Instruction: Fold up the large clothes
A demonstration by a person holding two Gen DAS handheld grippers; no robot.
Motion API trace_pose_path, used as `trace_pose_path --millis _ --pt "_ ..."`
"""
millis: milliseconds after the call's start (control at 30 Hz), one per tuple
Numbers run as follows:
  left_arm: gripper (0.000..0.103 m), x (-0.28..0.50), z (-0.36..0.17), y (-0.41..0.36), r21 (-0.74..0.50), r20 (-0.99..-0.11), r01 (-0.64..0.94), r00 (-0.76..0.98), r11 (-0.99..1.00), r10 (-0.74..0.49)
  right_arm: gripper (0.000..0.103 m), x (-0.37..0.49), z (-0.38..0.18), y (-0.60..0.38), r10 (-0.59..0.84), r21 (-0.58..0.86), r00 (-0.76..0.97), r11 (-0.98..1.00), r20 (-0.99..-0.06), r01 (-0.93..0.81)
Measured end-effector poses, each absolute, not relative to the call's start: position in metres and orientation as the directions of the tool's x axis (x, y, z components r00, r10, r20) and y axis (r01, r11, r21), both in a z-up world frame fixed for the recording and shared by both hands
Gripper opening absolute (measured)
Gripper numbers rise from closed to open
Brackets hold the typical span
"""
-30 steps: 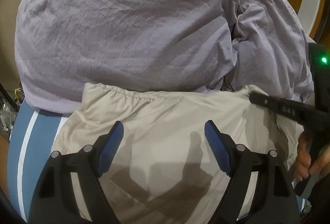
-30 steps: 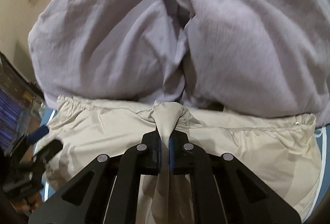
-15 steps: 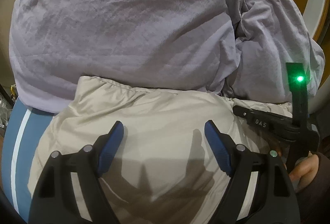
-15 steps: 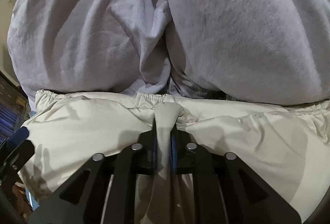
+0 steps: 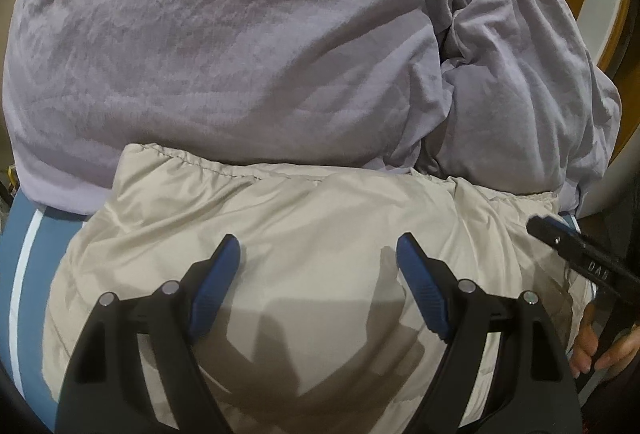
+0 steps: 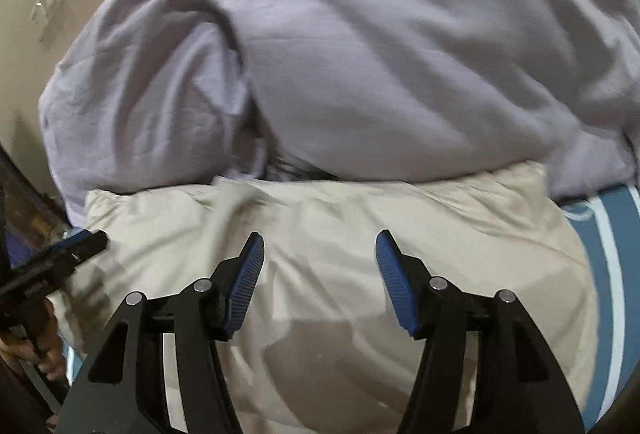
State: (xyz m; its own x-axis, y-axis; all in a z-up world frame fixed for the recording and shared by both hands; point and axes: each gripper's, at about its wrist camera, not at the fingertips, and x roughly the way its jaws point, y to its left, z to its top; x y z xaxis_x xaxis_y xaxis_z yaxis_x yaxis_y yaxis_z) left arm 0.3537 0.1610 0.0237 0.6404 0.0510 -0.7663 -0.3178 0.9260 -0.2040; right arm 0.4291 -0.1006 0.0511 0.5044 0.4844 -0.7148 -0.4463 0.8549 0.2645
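Note:
A beige puffy jacket [image 5: 304,218] [image 6: 328,218] lies folded on a blue sheet with white stripes, its gathered hem against a heap of lilac bedding. My left gripper [image 5: 318,254] hovers over the jacket's middle, open, nothing between its blue pads. My right gripper [image 6: 320,254] hangs above the jacket too; its jaws are opening and the fabric lies flat beneath them, free of the pads. Each gripper shows in the other's view: the right one [image 5: 576,254] at the jacket's right end, the left one [image 6: 56,258] at its left end, each with a hand on its grip.
A big lilac duvet [image 5: 240,46] [image 6: 360,66] is bunched up behind the jacket and overlaps its far edge. The blue striped sheet [image 5: 28,274] [image 6: 604,254] shows at both sides. A beige wall with a light switch [image 6: 46,6] stands at the back left.
My right gripper let go of the pinched fold of beige fabric, opened, and slid sideways along the jacket. The fold has dropped flat. My left gripper stayed open and sank slightly.

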Motion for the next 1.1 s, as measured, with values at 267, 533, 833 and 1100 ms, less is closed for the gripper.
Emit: trace_pose_path --millis 267,533,833,1100 --pt "0.081 0.361 0.01 0.162 -0.162 -0.768 -0.337 0.633 0.928 0.096 0.061 0.434 0.022 -0.096 0.364 0.117 0.545 0.893 -0.755 -0.434" --pt "0.082 0.374 -0.012 0.167 -0.097 -0.77 -0.375 0.615 0.922 0.169 0.061 0.447 0.001 -0.077 0.292 0.032 0.572 0.907 -0.766 -0.42" --pt "0.083 0.39 -0.033 0.185 -0.107 -0.772 -0.401 0.61 0.91 0.178 0.061 0.471 -0.016 -0.067 0.28 0.02 0.588 0.913 -0.759 -0.409" --pt "0.086 0.405 -0.047 0.182 -0.082 -0.774 -0.42 0.598 0.904 0.208 0.063 0.475 -0.017 -0.059 0.267 0.019 0.57 0.915 -0.777 -0.403"
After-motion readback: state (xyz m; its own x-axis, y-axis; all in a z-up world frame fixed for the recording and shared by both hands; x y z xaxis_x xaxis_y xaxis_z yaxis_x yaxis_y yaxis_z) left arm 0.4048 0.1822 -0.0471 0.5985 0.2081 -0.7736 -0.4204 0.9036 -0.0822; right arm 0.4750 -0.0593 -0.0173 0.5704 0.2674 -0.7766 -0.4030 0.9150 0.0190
